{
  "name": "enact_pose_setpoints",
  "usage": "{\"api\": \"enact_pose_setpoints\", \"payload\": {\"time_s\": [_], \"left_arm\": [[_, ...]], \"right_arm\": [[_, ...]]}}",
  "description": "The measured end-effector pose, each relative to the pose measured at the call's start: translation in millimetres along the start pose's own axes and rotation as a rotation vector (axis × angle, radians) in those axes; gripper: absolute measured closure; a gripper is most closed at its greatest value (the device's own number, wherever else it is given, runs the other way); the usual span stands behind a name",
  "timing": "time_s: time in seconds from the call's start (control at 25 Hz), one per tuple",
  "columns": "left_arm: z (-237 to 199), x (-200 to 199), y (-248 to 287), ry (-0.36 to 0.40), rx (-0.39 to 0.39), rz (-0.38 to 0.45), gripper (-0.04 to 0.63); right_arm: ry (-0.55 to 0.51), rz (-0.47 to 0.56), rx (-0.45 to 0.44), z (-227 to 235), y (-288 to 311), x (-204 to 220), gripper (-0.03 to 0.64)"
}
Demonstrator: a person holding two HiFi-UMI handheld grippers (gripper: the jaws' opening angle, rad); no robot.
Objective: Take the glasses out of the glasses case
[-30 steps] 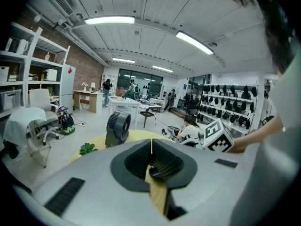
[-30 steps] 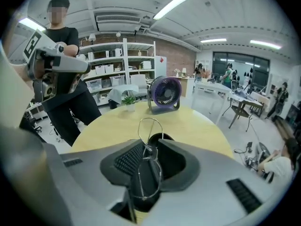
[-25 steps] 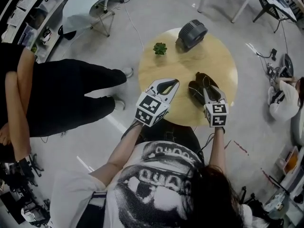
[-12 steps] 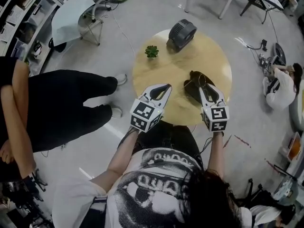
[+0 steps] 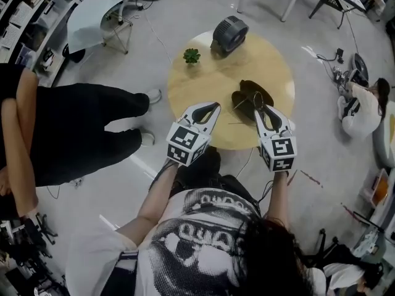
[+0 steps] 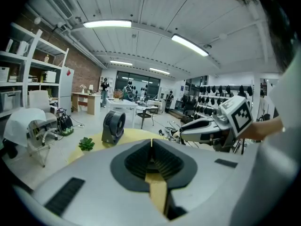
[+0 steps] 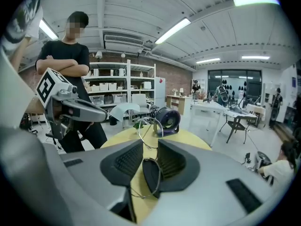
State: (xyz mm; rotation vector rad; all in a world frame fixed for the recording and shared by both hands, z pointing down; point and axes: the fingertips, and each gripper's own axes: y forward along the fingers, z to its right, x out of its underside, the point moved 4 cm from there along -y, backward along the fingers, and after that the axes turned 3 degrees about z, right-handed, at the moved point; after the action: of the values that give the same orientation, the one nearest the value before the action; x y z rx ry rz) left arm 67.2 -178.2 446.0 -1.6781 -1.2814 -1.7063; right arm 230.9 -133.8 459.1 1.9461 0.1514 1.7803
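Note:
The wire-framed glasses (image 7: 151,166) with dark lenses hang between the pads of my right gripper (image 7: 149,144), which is shut on them, one lens ring sticking out past the tips. In the head view the right gripper (image 5: 260,108) holds the glasses (image 5: 254,99) just above the open black glasses case (image 5: 245,98) on the round wooden table (image 5: 207,82). My left gripper (image 5: 214,106) hovers over the table's near edge, left of the case, shut and empty; its tips (image 6: 151,143) meet in the left gripper view.
A dark desk fan (image 5: 228,34) and a small green plant (image 5: 192,55) stand at the table's far side. A person in black (image 5: 68,125) stands left of the table. Another person (image 5: 361,113) sits on the floor at right. A covered chair (image 5: 99,17) stands far left.
My right gripper has risen and drawn back with the glasses, lifting them off the case. The left gripper has shifted a little over the near edge. The head camera has tilted.

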Motion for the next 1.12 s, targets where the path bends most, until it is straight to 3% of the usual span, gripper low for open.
{"api": "enact_pose_setpoints", "payload": {"time_s": [0.8, 1.12], "left_arm": [[141, 46, -87, 0.006, -0.058, 0.022, 0.58], [178, 68, -118, -0.002, -0.069, 0.025, 0.58]], "right_arm": [[-0.038, 0.026, -0.091, -63, -147, 64, 0.517], [-0.067, 0.016, -0.128, -90, -187, 85, 0.517]]}}
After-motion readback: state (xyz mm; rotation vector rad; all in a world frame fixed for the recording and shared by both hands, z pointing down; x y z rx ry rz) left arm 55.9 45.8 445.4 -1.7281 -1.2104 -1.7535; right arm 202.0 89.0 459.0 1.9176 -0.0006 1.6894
